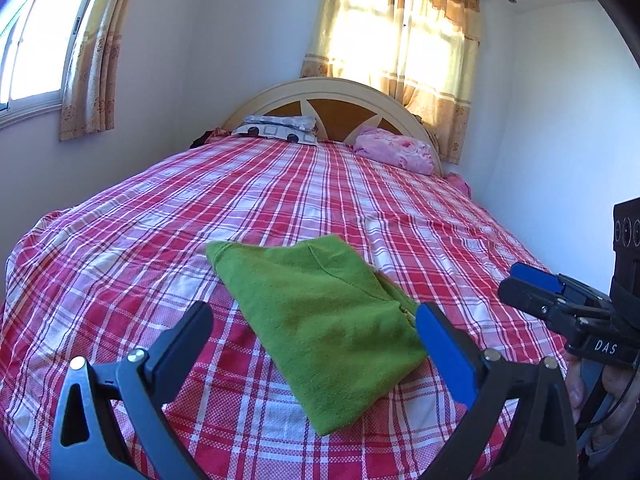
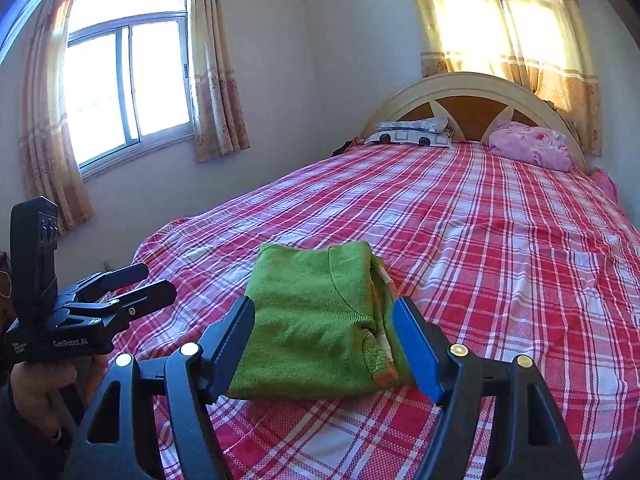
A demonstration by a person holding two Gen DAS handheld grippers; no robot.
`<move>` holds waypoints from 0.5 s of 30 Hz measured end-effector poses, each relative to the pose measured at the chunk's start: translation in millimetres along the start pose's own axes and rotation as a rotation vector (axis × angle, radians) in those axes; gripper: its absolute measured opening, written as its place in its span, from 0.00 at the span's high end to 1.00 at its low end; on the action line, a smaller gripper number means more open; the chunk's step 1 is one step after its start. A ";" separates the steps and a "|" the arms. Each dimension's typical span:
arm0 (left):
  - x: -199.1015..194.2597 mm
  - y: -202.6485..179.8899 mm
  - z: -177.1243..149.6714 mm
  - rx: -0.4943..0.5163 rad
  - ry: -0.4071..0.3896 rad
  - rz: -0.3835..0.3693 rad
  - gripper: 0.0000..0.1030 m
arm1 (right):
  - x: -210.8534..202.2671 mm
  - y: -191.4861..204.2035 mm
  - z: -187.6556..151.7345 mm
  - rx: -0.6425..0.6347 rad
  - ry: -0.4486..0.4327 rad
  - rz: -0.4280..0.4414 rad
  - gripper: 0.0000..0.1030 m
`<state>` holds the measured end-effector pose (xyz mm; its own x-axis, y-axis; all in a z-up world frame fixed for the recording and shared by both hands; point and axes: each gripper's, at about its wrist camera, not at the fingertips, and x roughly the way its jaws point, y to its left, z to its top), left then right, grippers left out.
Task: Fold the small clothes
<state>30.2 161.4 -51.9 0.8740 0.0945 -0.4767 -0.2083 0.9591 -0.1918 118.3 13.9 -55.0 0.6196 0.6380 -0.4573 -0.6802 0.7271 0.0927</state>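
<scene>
Green folded garment (image 2: 316,320) on plaid bed (image 2: 500,248)

Right claw (image 2: 322,338) stands open, its jaws either side of folded green garment (image 2: 308,312) lying on the red plaid bed (image 2: 480,240), pads clear of cloth; left claw (image 2: 152,282), hand-held, at near left; two pillows (image 2: 416,132) far at headboard (image 2: 472,92).

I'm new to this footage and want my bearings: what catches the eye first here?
A folded green garment lies on the near part of a bed covered in a red plaid sheet. Both open grippers, left and right, hover just before it, touching nothing. Beyond, two pillows rest against an arched headboard under a sunlit curtain.
</scene>
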 end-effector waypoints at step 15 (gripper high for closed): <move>-0.4 -1.1 0.6 0.007 0.006 0.004 0.00 | -0.1 -0.2 -1.4 -0.009 0.003 -0.019 0.21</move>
<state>30.4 160.4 -51.0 0.8705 0.0963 -0.4826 -0.2084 0.9605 -0.1843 117.7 13.4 -56.2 0.6314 0.6235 -0.4611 -0.6720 0.7367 0.0759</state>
